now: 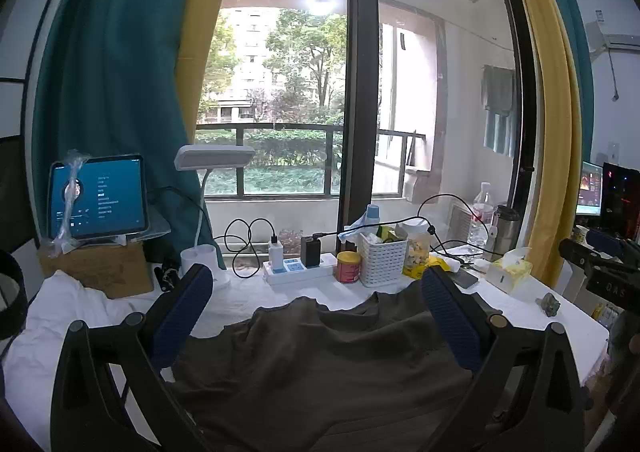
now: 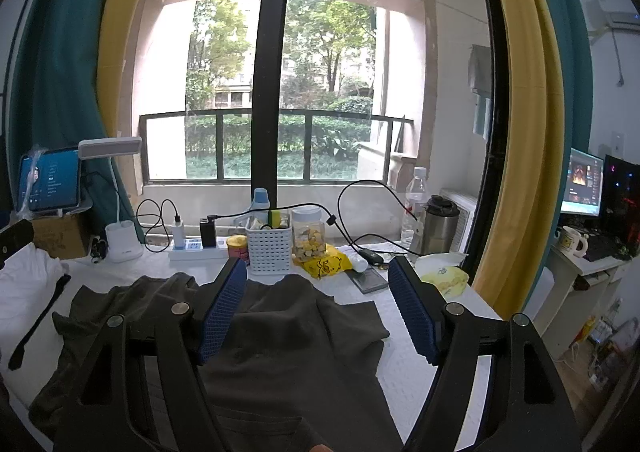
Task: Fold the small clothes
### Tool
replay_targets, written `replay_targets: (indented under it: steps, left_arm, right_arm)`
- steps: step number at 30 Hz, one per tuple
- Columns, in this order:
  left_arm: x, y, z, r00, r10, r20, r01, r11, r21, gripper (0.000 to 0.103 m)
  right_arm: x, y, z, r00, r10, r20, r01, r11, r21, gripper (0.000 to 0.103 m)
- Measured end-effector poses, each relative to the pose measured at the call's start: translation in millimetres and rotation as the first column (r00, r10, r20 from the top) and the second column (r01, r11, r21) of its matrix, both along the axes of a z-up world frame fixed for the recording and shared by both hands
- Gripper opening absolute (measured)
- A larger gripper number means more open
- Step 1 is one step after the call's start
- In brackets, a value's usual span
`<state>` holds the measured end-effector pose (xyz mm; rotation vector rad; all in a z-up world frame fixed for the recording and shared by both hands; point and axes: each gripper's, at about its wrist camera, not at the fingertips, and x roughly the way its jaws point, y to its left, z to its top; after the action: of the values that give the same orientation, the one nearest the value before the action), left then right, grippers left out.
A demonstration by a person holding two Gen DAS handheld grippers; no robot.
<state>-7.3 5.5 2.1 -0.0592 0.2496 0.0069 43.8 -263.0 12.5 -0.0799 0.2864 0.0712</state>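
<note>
Two grippers hover, jaws apart and empty: the left gripper (image 1: 316, 316), then the right gripper (image 2: 318, 306). The dark garment (image 2: 288, 336) lies rumpled along the table's (image 2: 404, 316) near edge, its nearest part hidden behind the gripper frames.

Dark olive garment (image 2: 304, 332) rumpled, spread on white table cover (image 2: 404, 316).

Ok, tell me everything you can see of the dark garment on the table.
The dark garment is a dull olive-grey piece of soft, thin-looking cloth, lying crumpled and unfolded on the white table cover. Its far edge is wavy and raised in ridges near the white basket. Both the left gripper and right gripper are open above it, gripping nothing. What kind of garment it is cannot be told.
</note>
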Motion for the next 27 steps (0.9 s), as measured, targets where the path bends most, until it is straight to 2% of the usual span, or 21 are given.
replay_targets:
  steps: [19,27]
  left_arm:
    - [2.4,2.8,-0.7,1.0,-0.001,-0.001,0.001,1.0,0.0,0.102]
    - [3.6,4.8,-1.3,1.0,-0.021,0.008,0.021,0.999,-0.027,0.102]
  right_arm:
    - [1.5,2.3,1.5,1.0,0.001,-0.003,-0.001,1.0,-0.002,0.076]
    - [3.9,2.8,-0.2,1.0,-0.003,-0.009,0.003,1.0,-0.002,0.076]
